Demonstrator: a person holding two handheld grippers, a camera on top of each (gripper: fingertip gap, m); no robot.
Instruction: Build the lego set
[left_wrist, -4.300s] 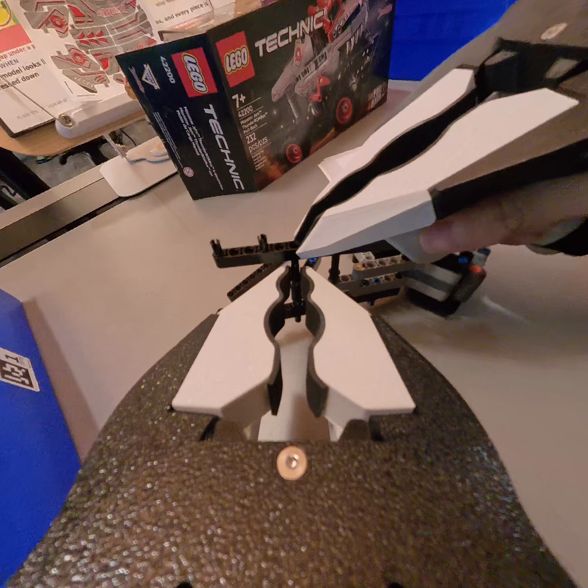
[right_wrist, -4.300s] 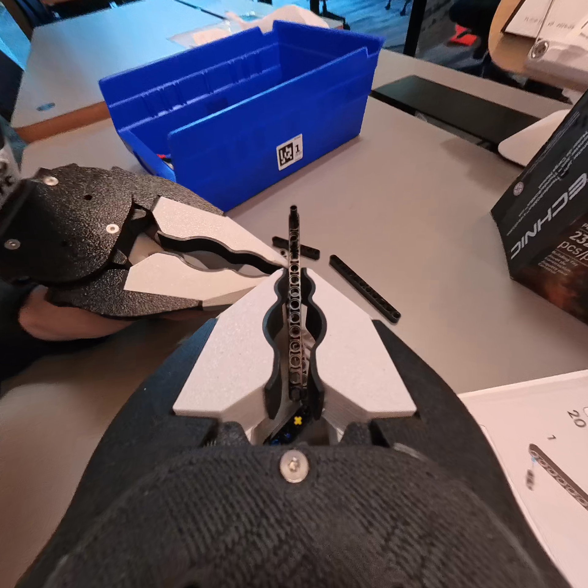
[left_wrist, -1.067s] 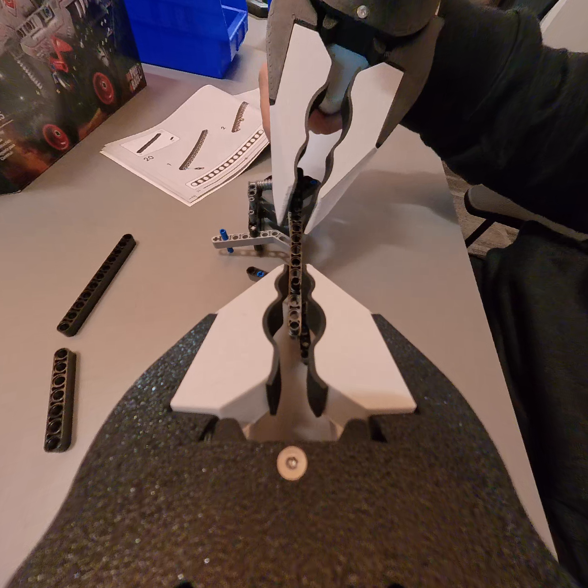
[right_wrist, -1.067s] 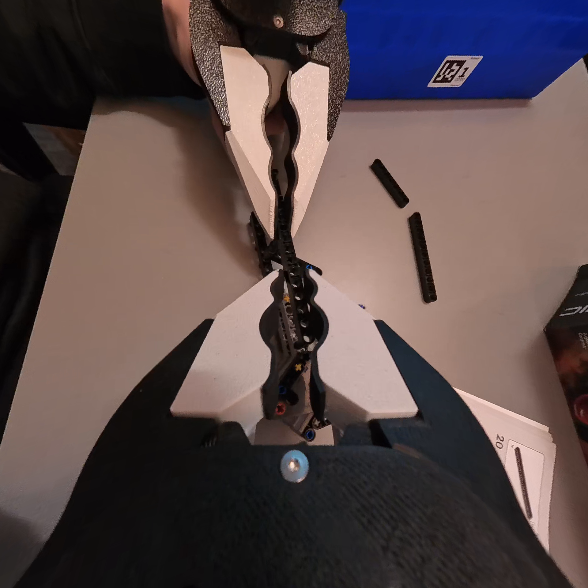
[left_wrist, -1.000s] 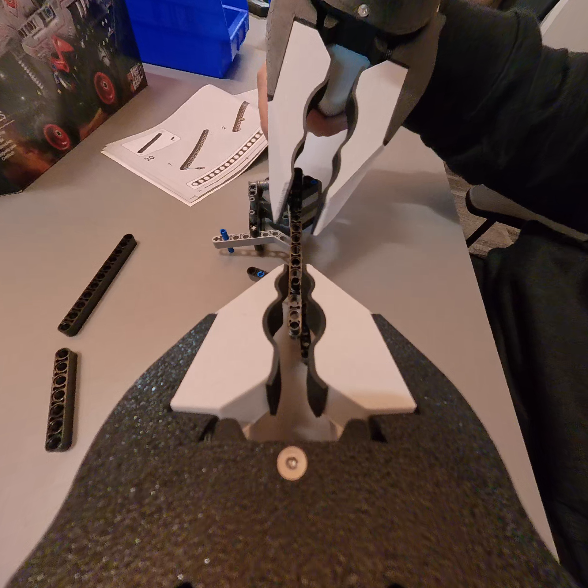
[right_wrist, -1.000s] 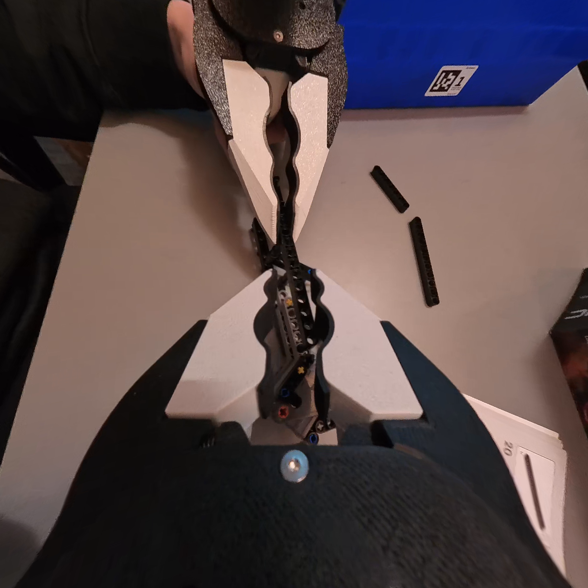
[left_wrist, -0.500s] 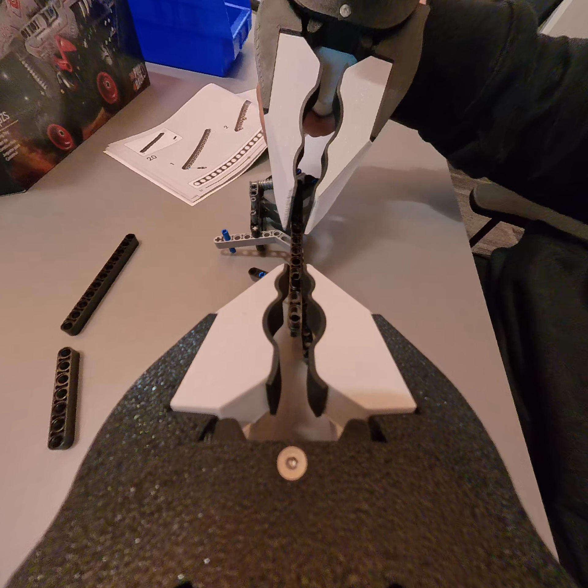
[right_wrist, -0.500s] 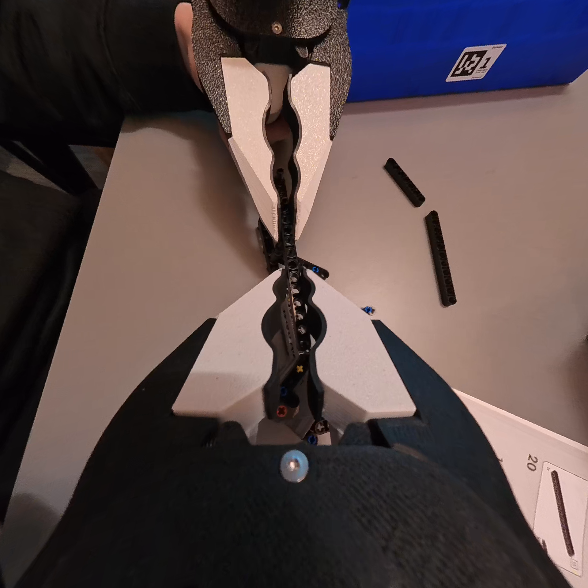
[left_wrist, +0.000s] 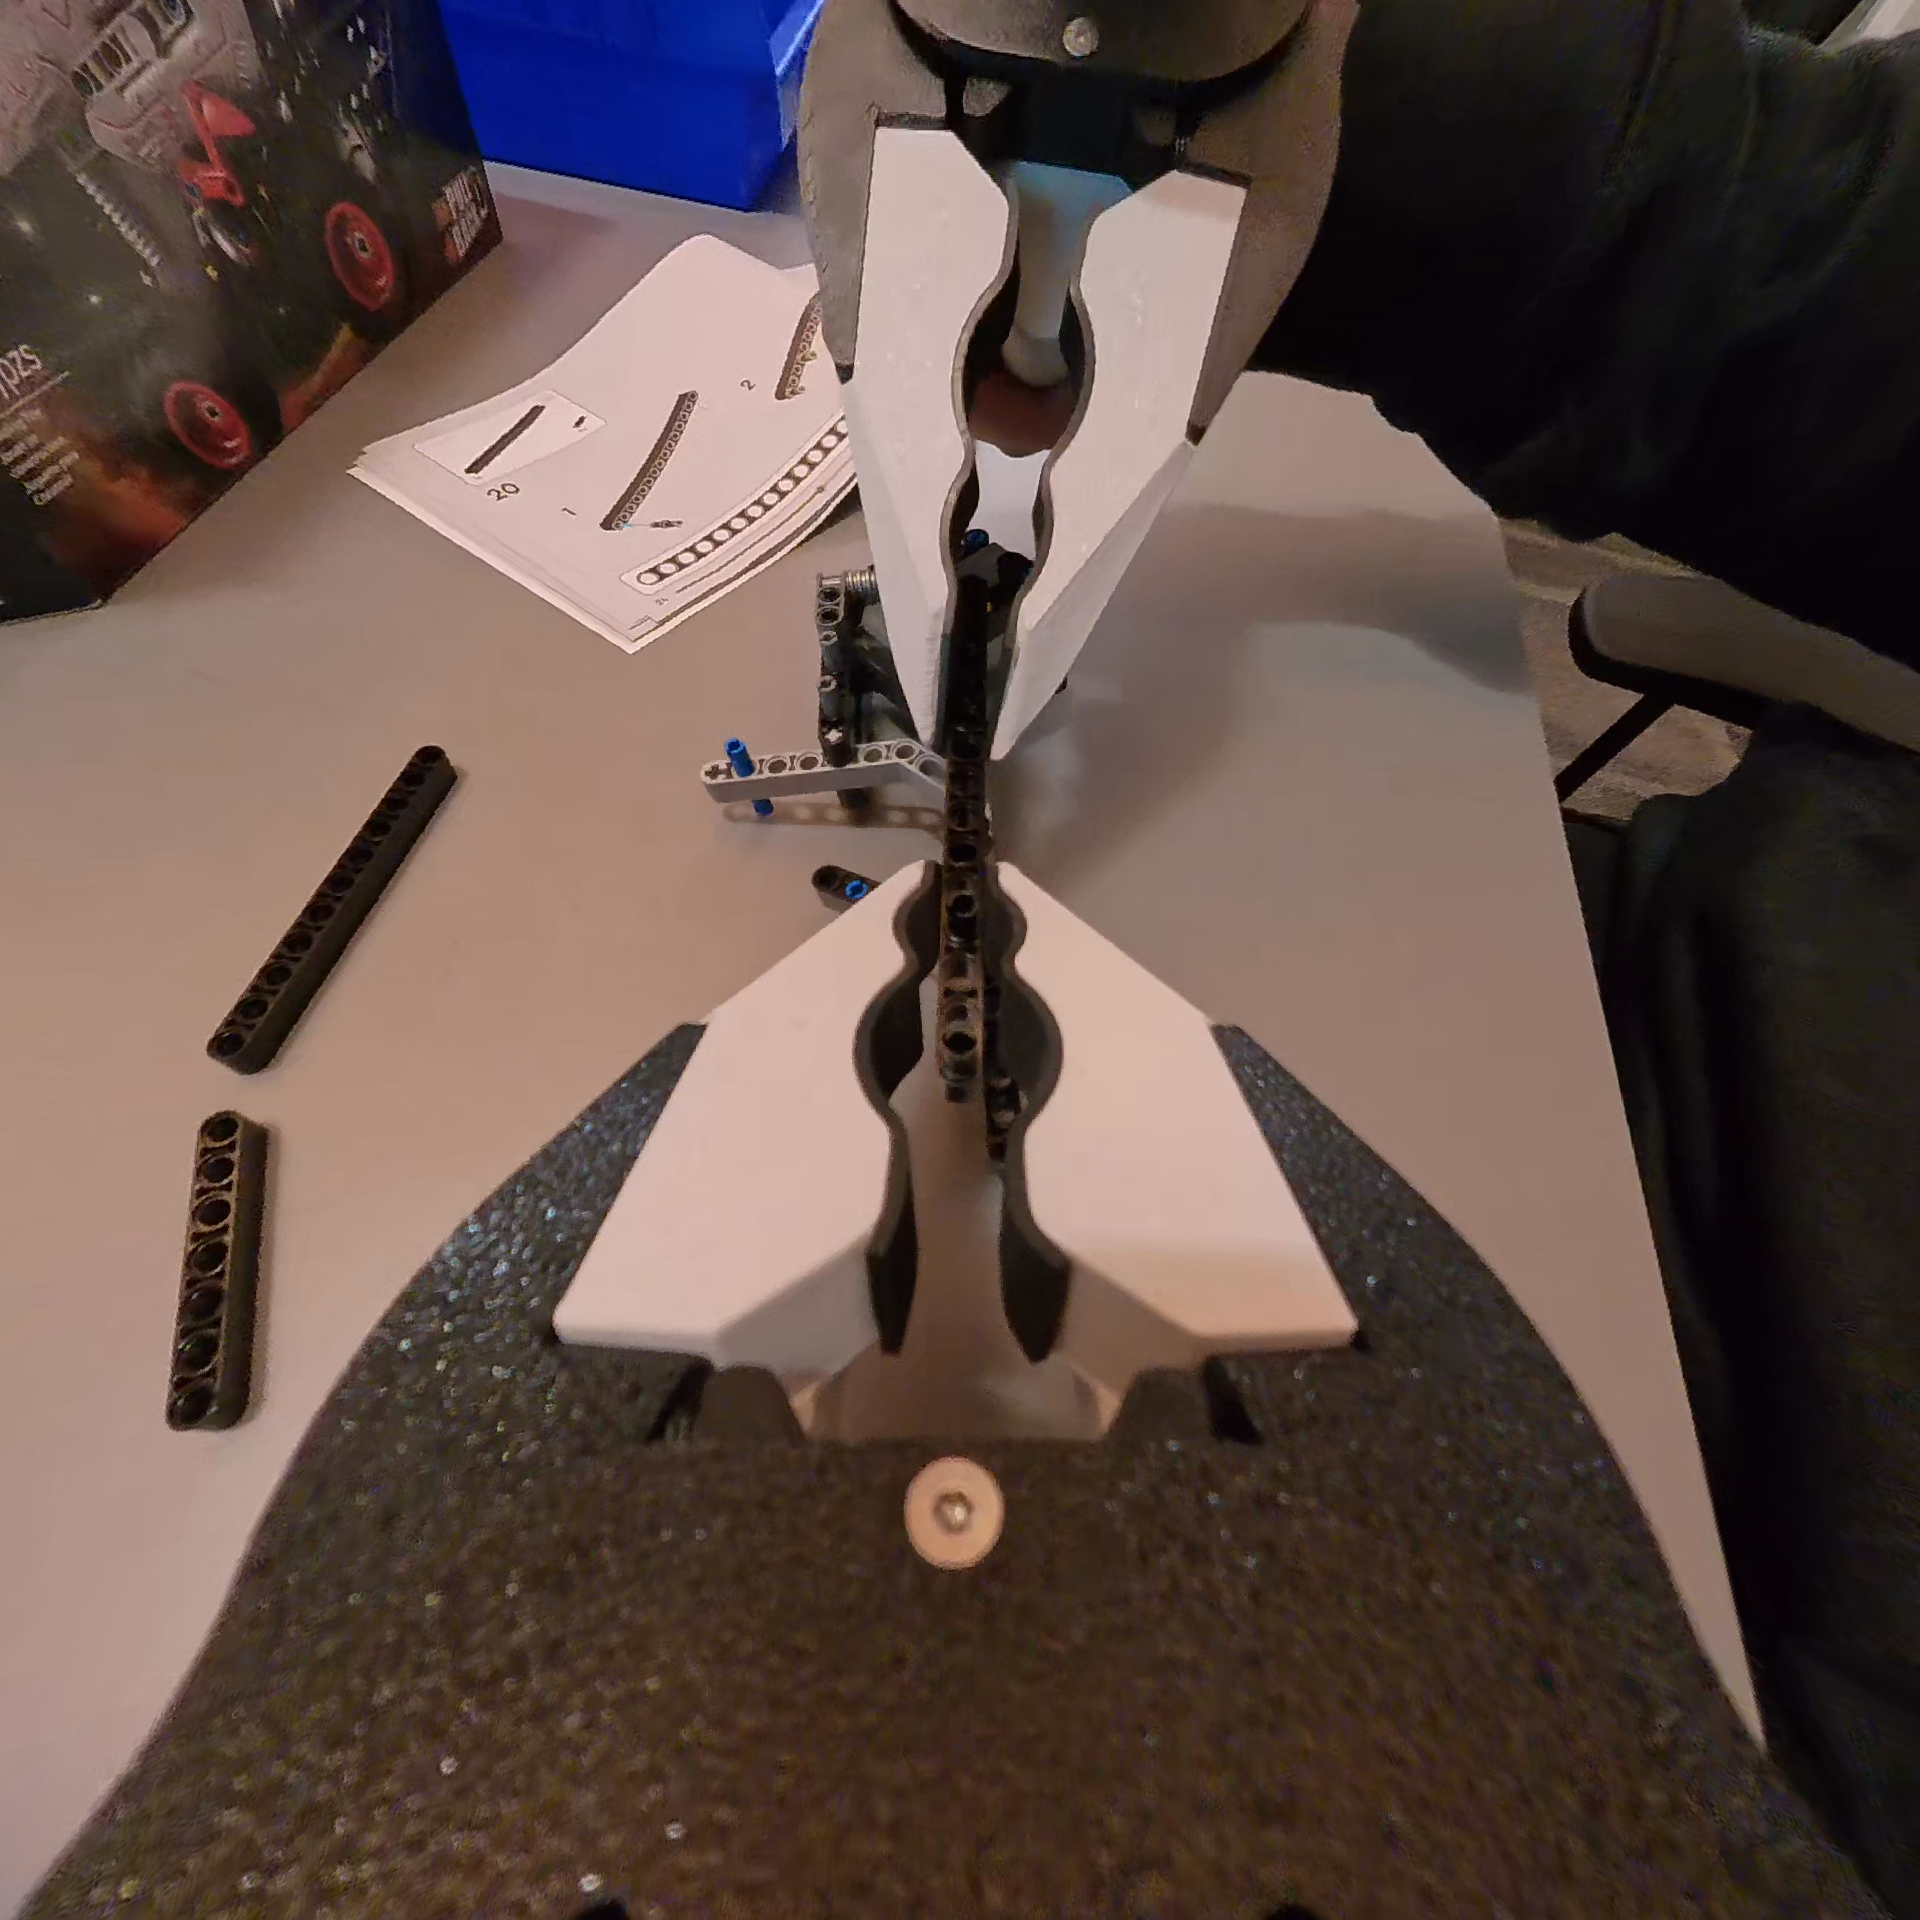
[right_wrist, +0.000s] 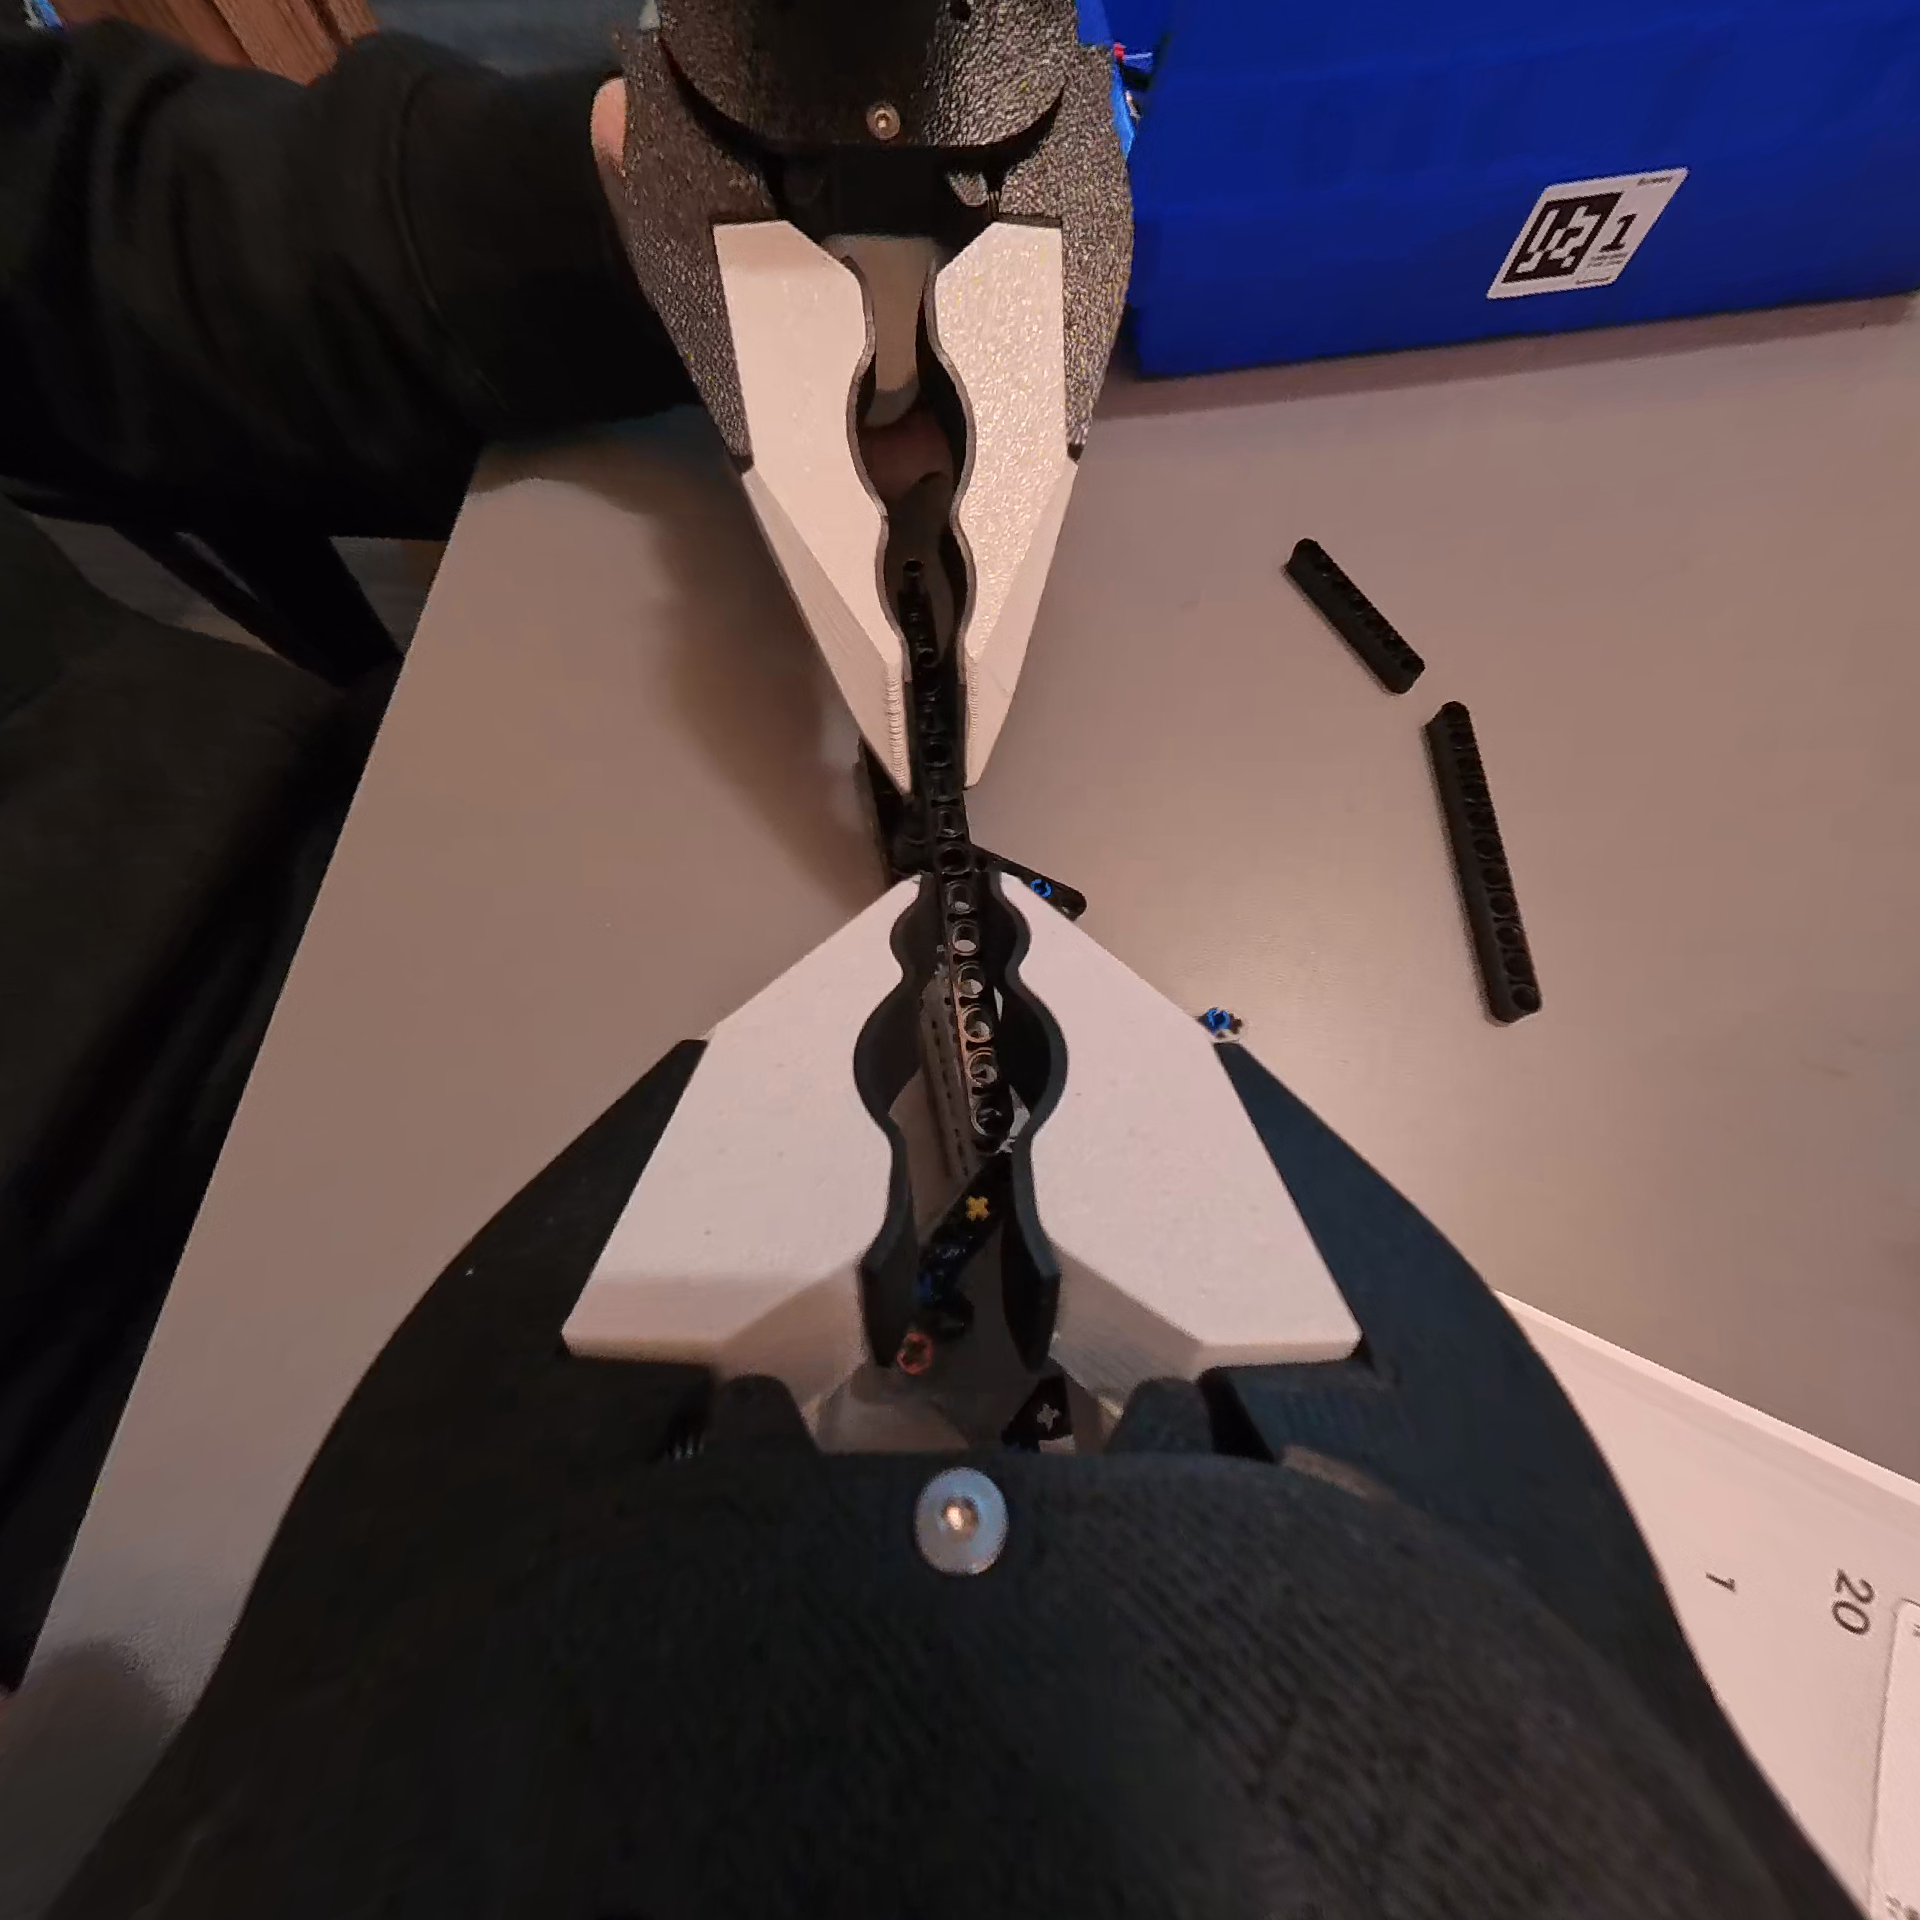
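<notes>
A partly built Lego assembly hangs just above the grey table between my two grippers, which face each other tip to tip. Its long black beam (left_wrist: 966, 821) runs between them. My left gripper (left_wrist: 961, 873) is shut on the near end of this beam; it also shows at the top of the right wrist view (right_wrist: 930, 769). My right gripper (right_wrist: 956, 888) is shut on the other end, with the assembly's coloured pins between its fingers, and it shows from above in the left wrist view (left_wrist: 966, 738). A grey beam (left_wrist: 821, 774) with a blue pin sticks out to the left.
A long black beam (left_wrist: 332, 909) and a short one (left_wrist: 216, 1273) lie loose on the table. A small black piece with a blue pin (left_wrist: 842, 885) lies under the assembly. The instruction booklet (left_wrist: 623, 468), set box (left_wrist: 208, 260) and blue bin (right_wrist: 1455, 156) are beyond. The table edge is close on one side. Left and right tips are no more than a few centimetres apart.
Both grippers have swung round to face each other along the black beam. In the last second the right gripper loosened briefly and closed on the assembly again.
</notes>
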